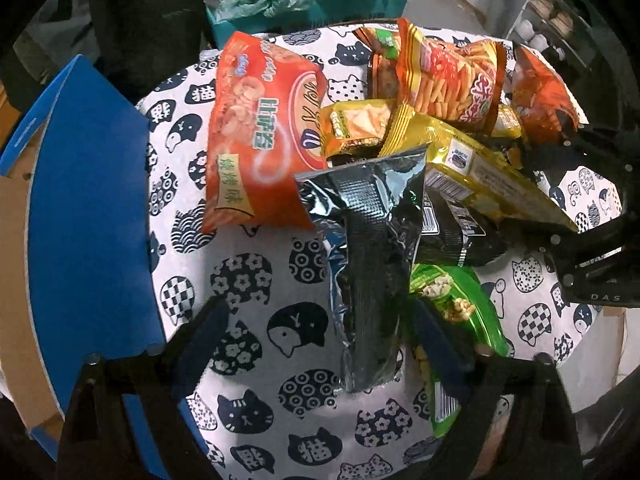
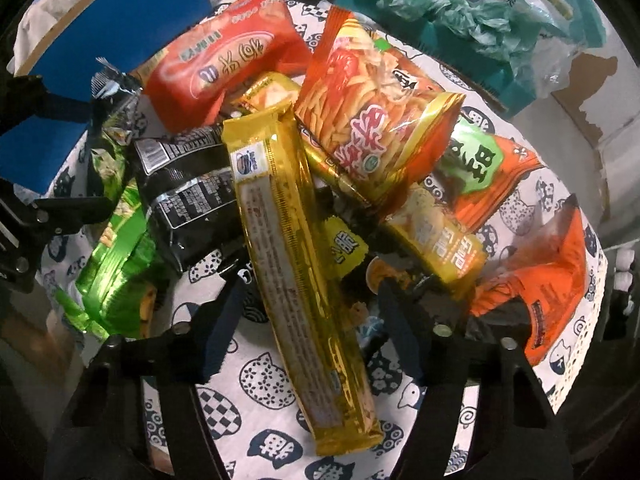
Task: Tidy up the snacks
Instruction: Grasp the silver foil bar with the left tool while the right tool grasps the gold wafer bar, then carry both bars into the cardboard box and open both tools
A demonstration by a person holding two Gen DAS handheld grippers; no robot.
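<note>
In the left wrist view the left gripper is wide open. Its two dark fingers stand at the lower left and lower right of the frame. A black foil bag lies between them, nearer to the right finger, and I cannot tell if a finger touches it. A green bag lies just beside the black one, partly behind the right finger.

The snacks are in one pile on a round surface with a white cloth of dark cat shapes. In the upper middle of this view lies a red bag, and to its right a bag of orange sticks leans on a long gold pack. A blue box stands at the left edge of the frame, just beside the surface. A teal box with crumpled plastic is at the top.

In the right wrist view the right gripper is also wide open. The long gold pack runs between its fingers from the middle to the bottom of the frame. The fingers stand on both sides of the pack and seem not pressed on it. An orange bag lies at the right of this frame, near the right finger.
</note>
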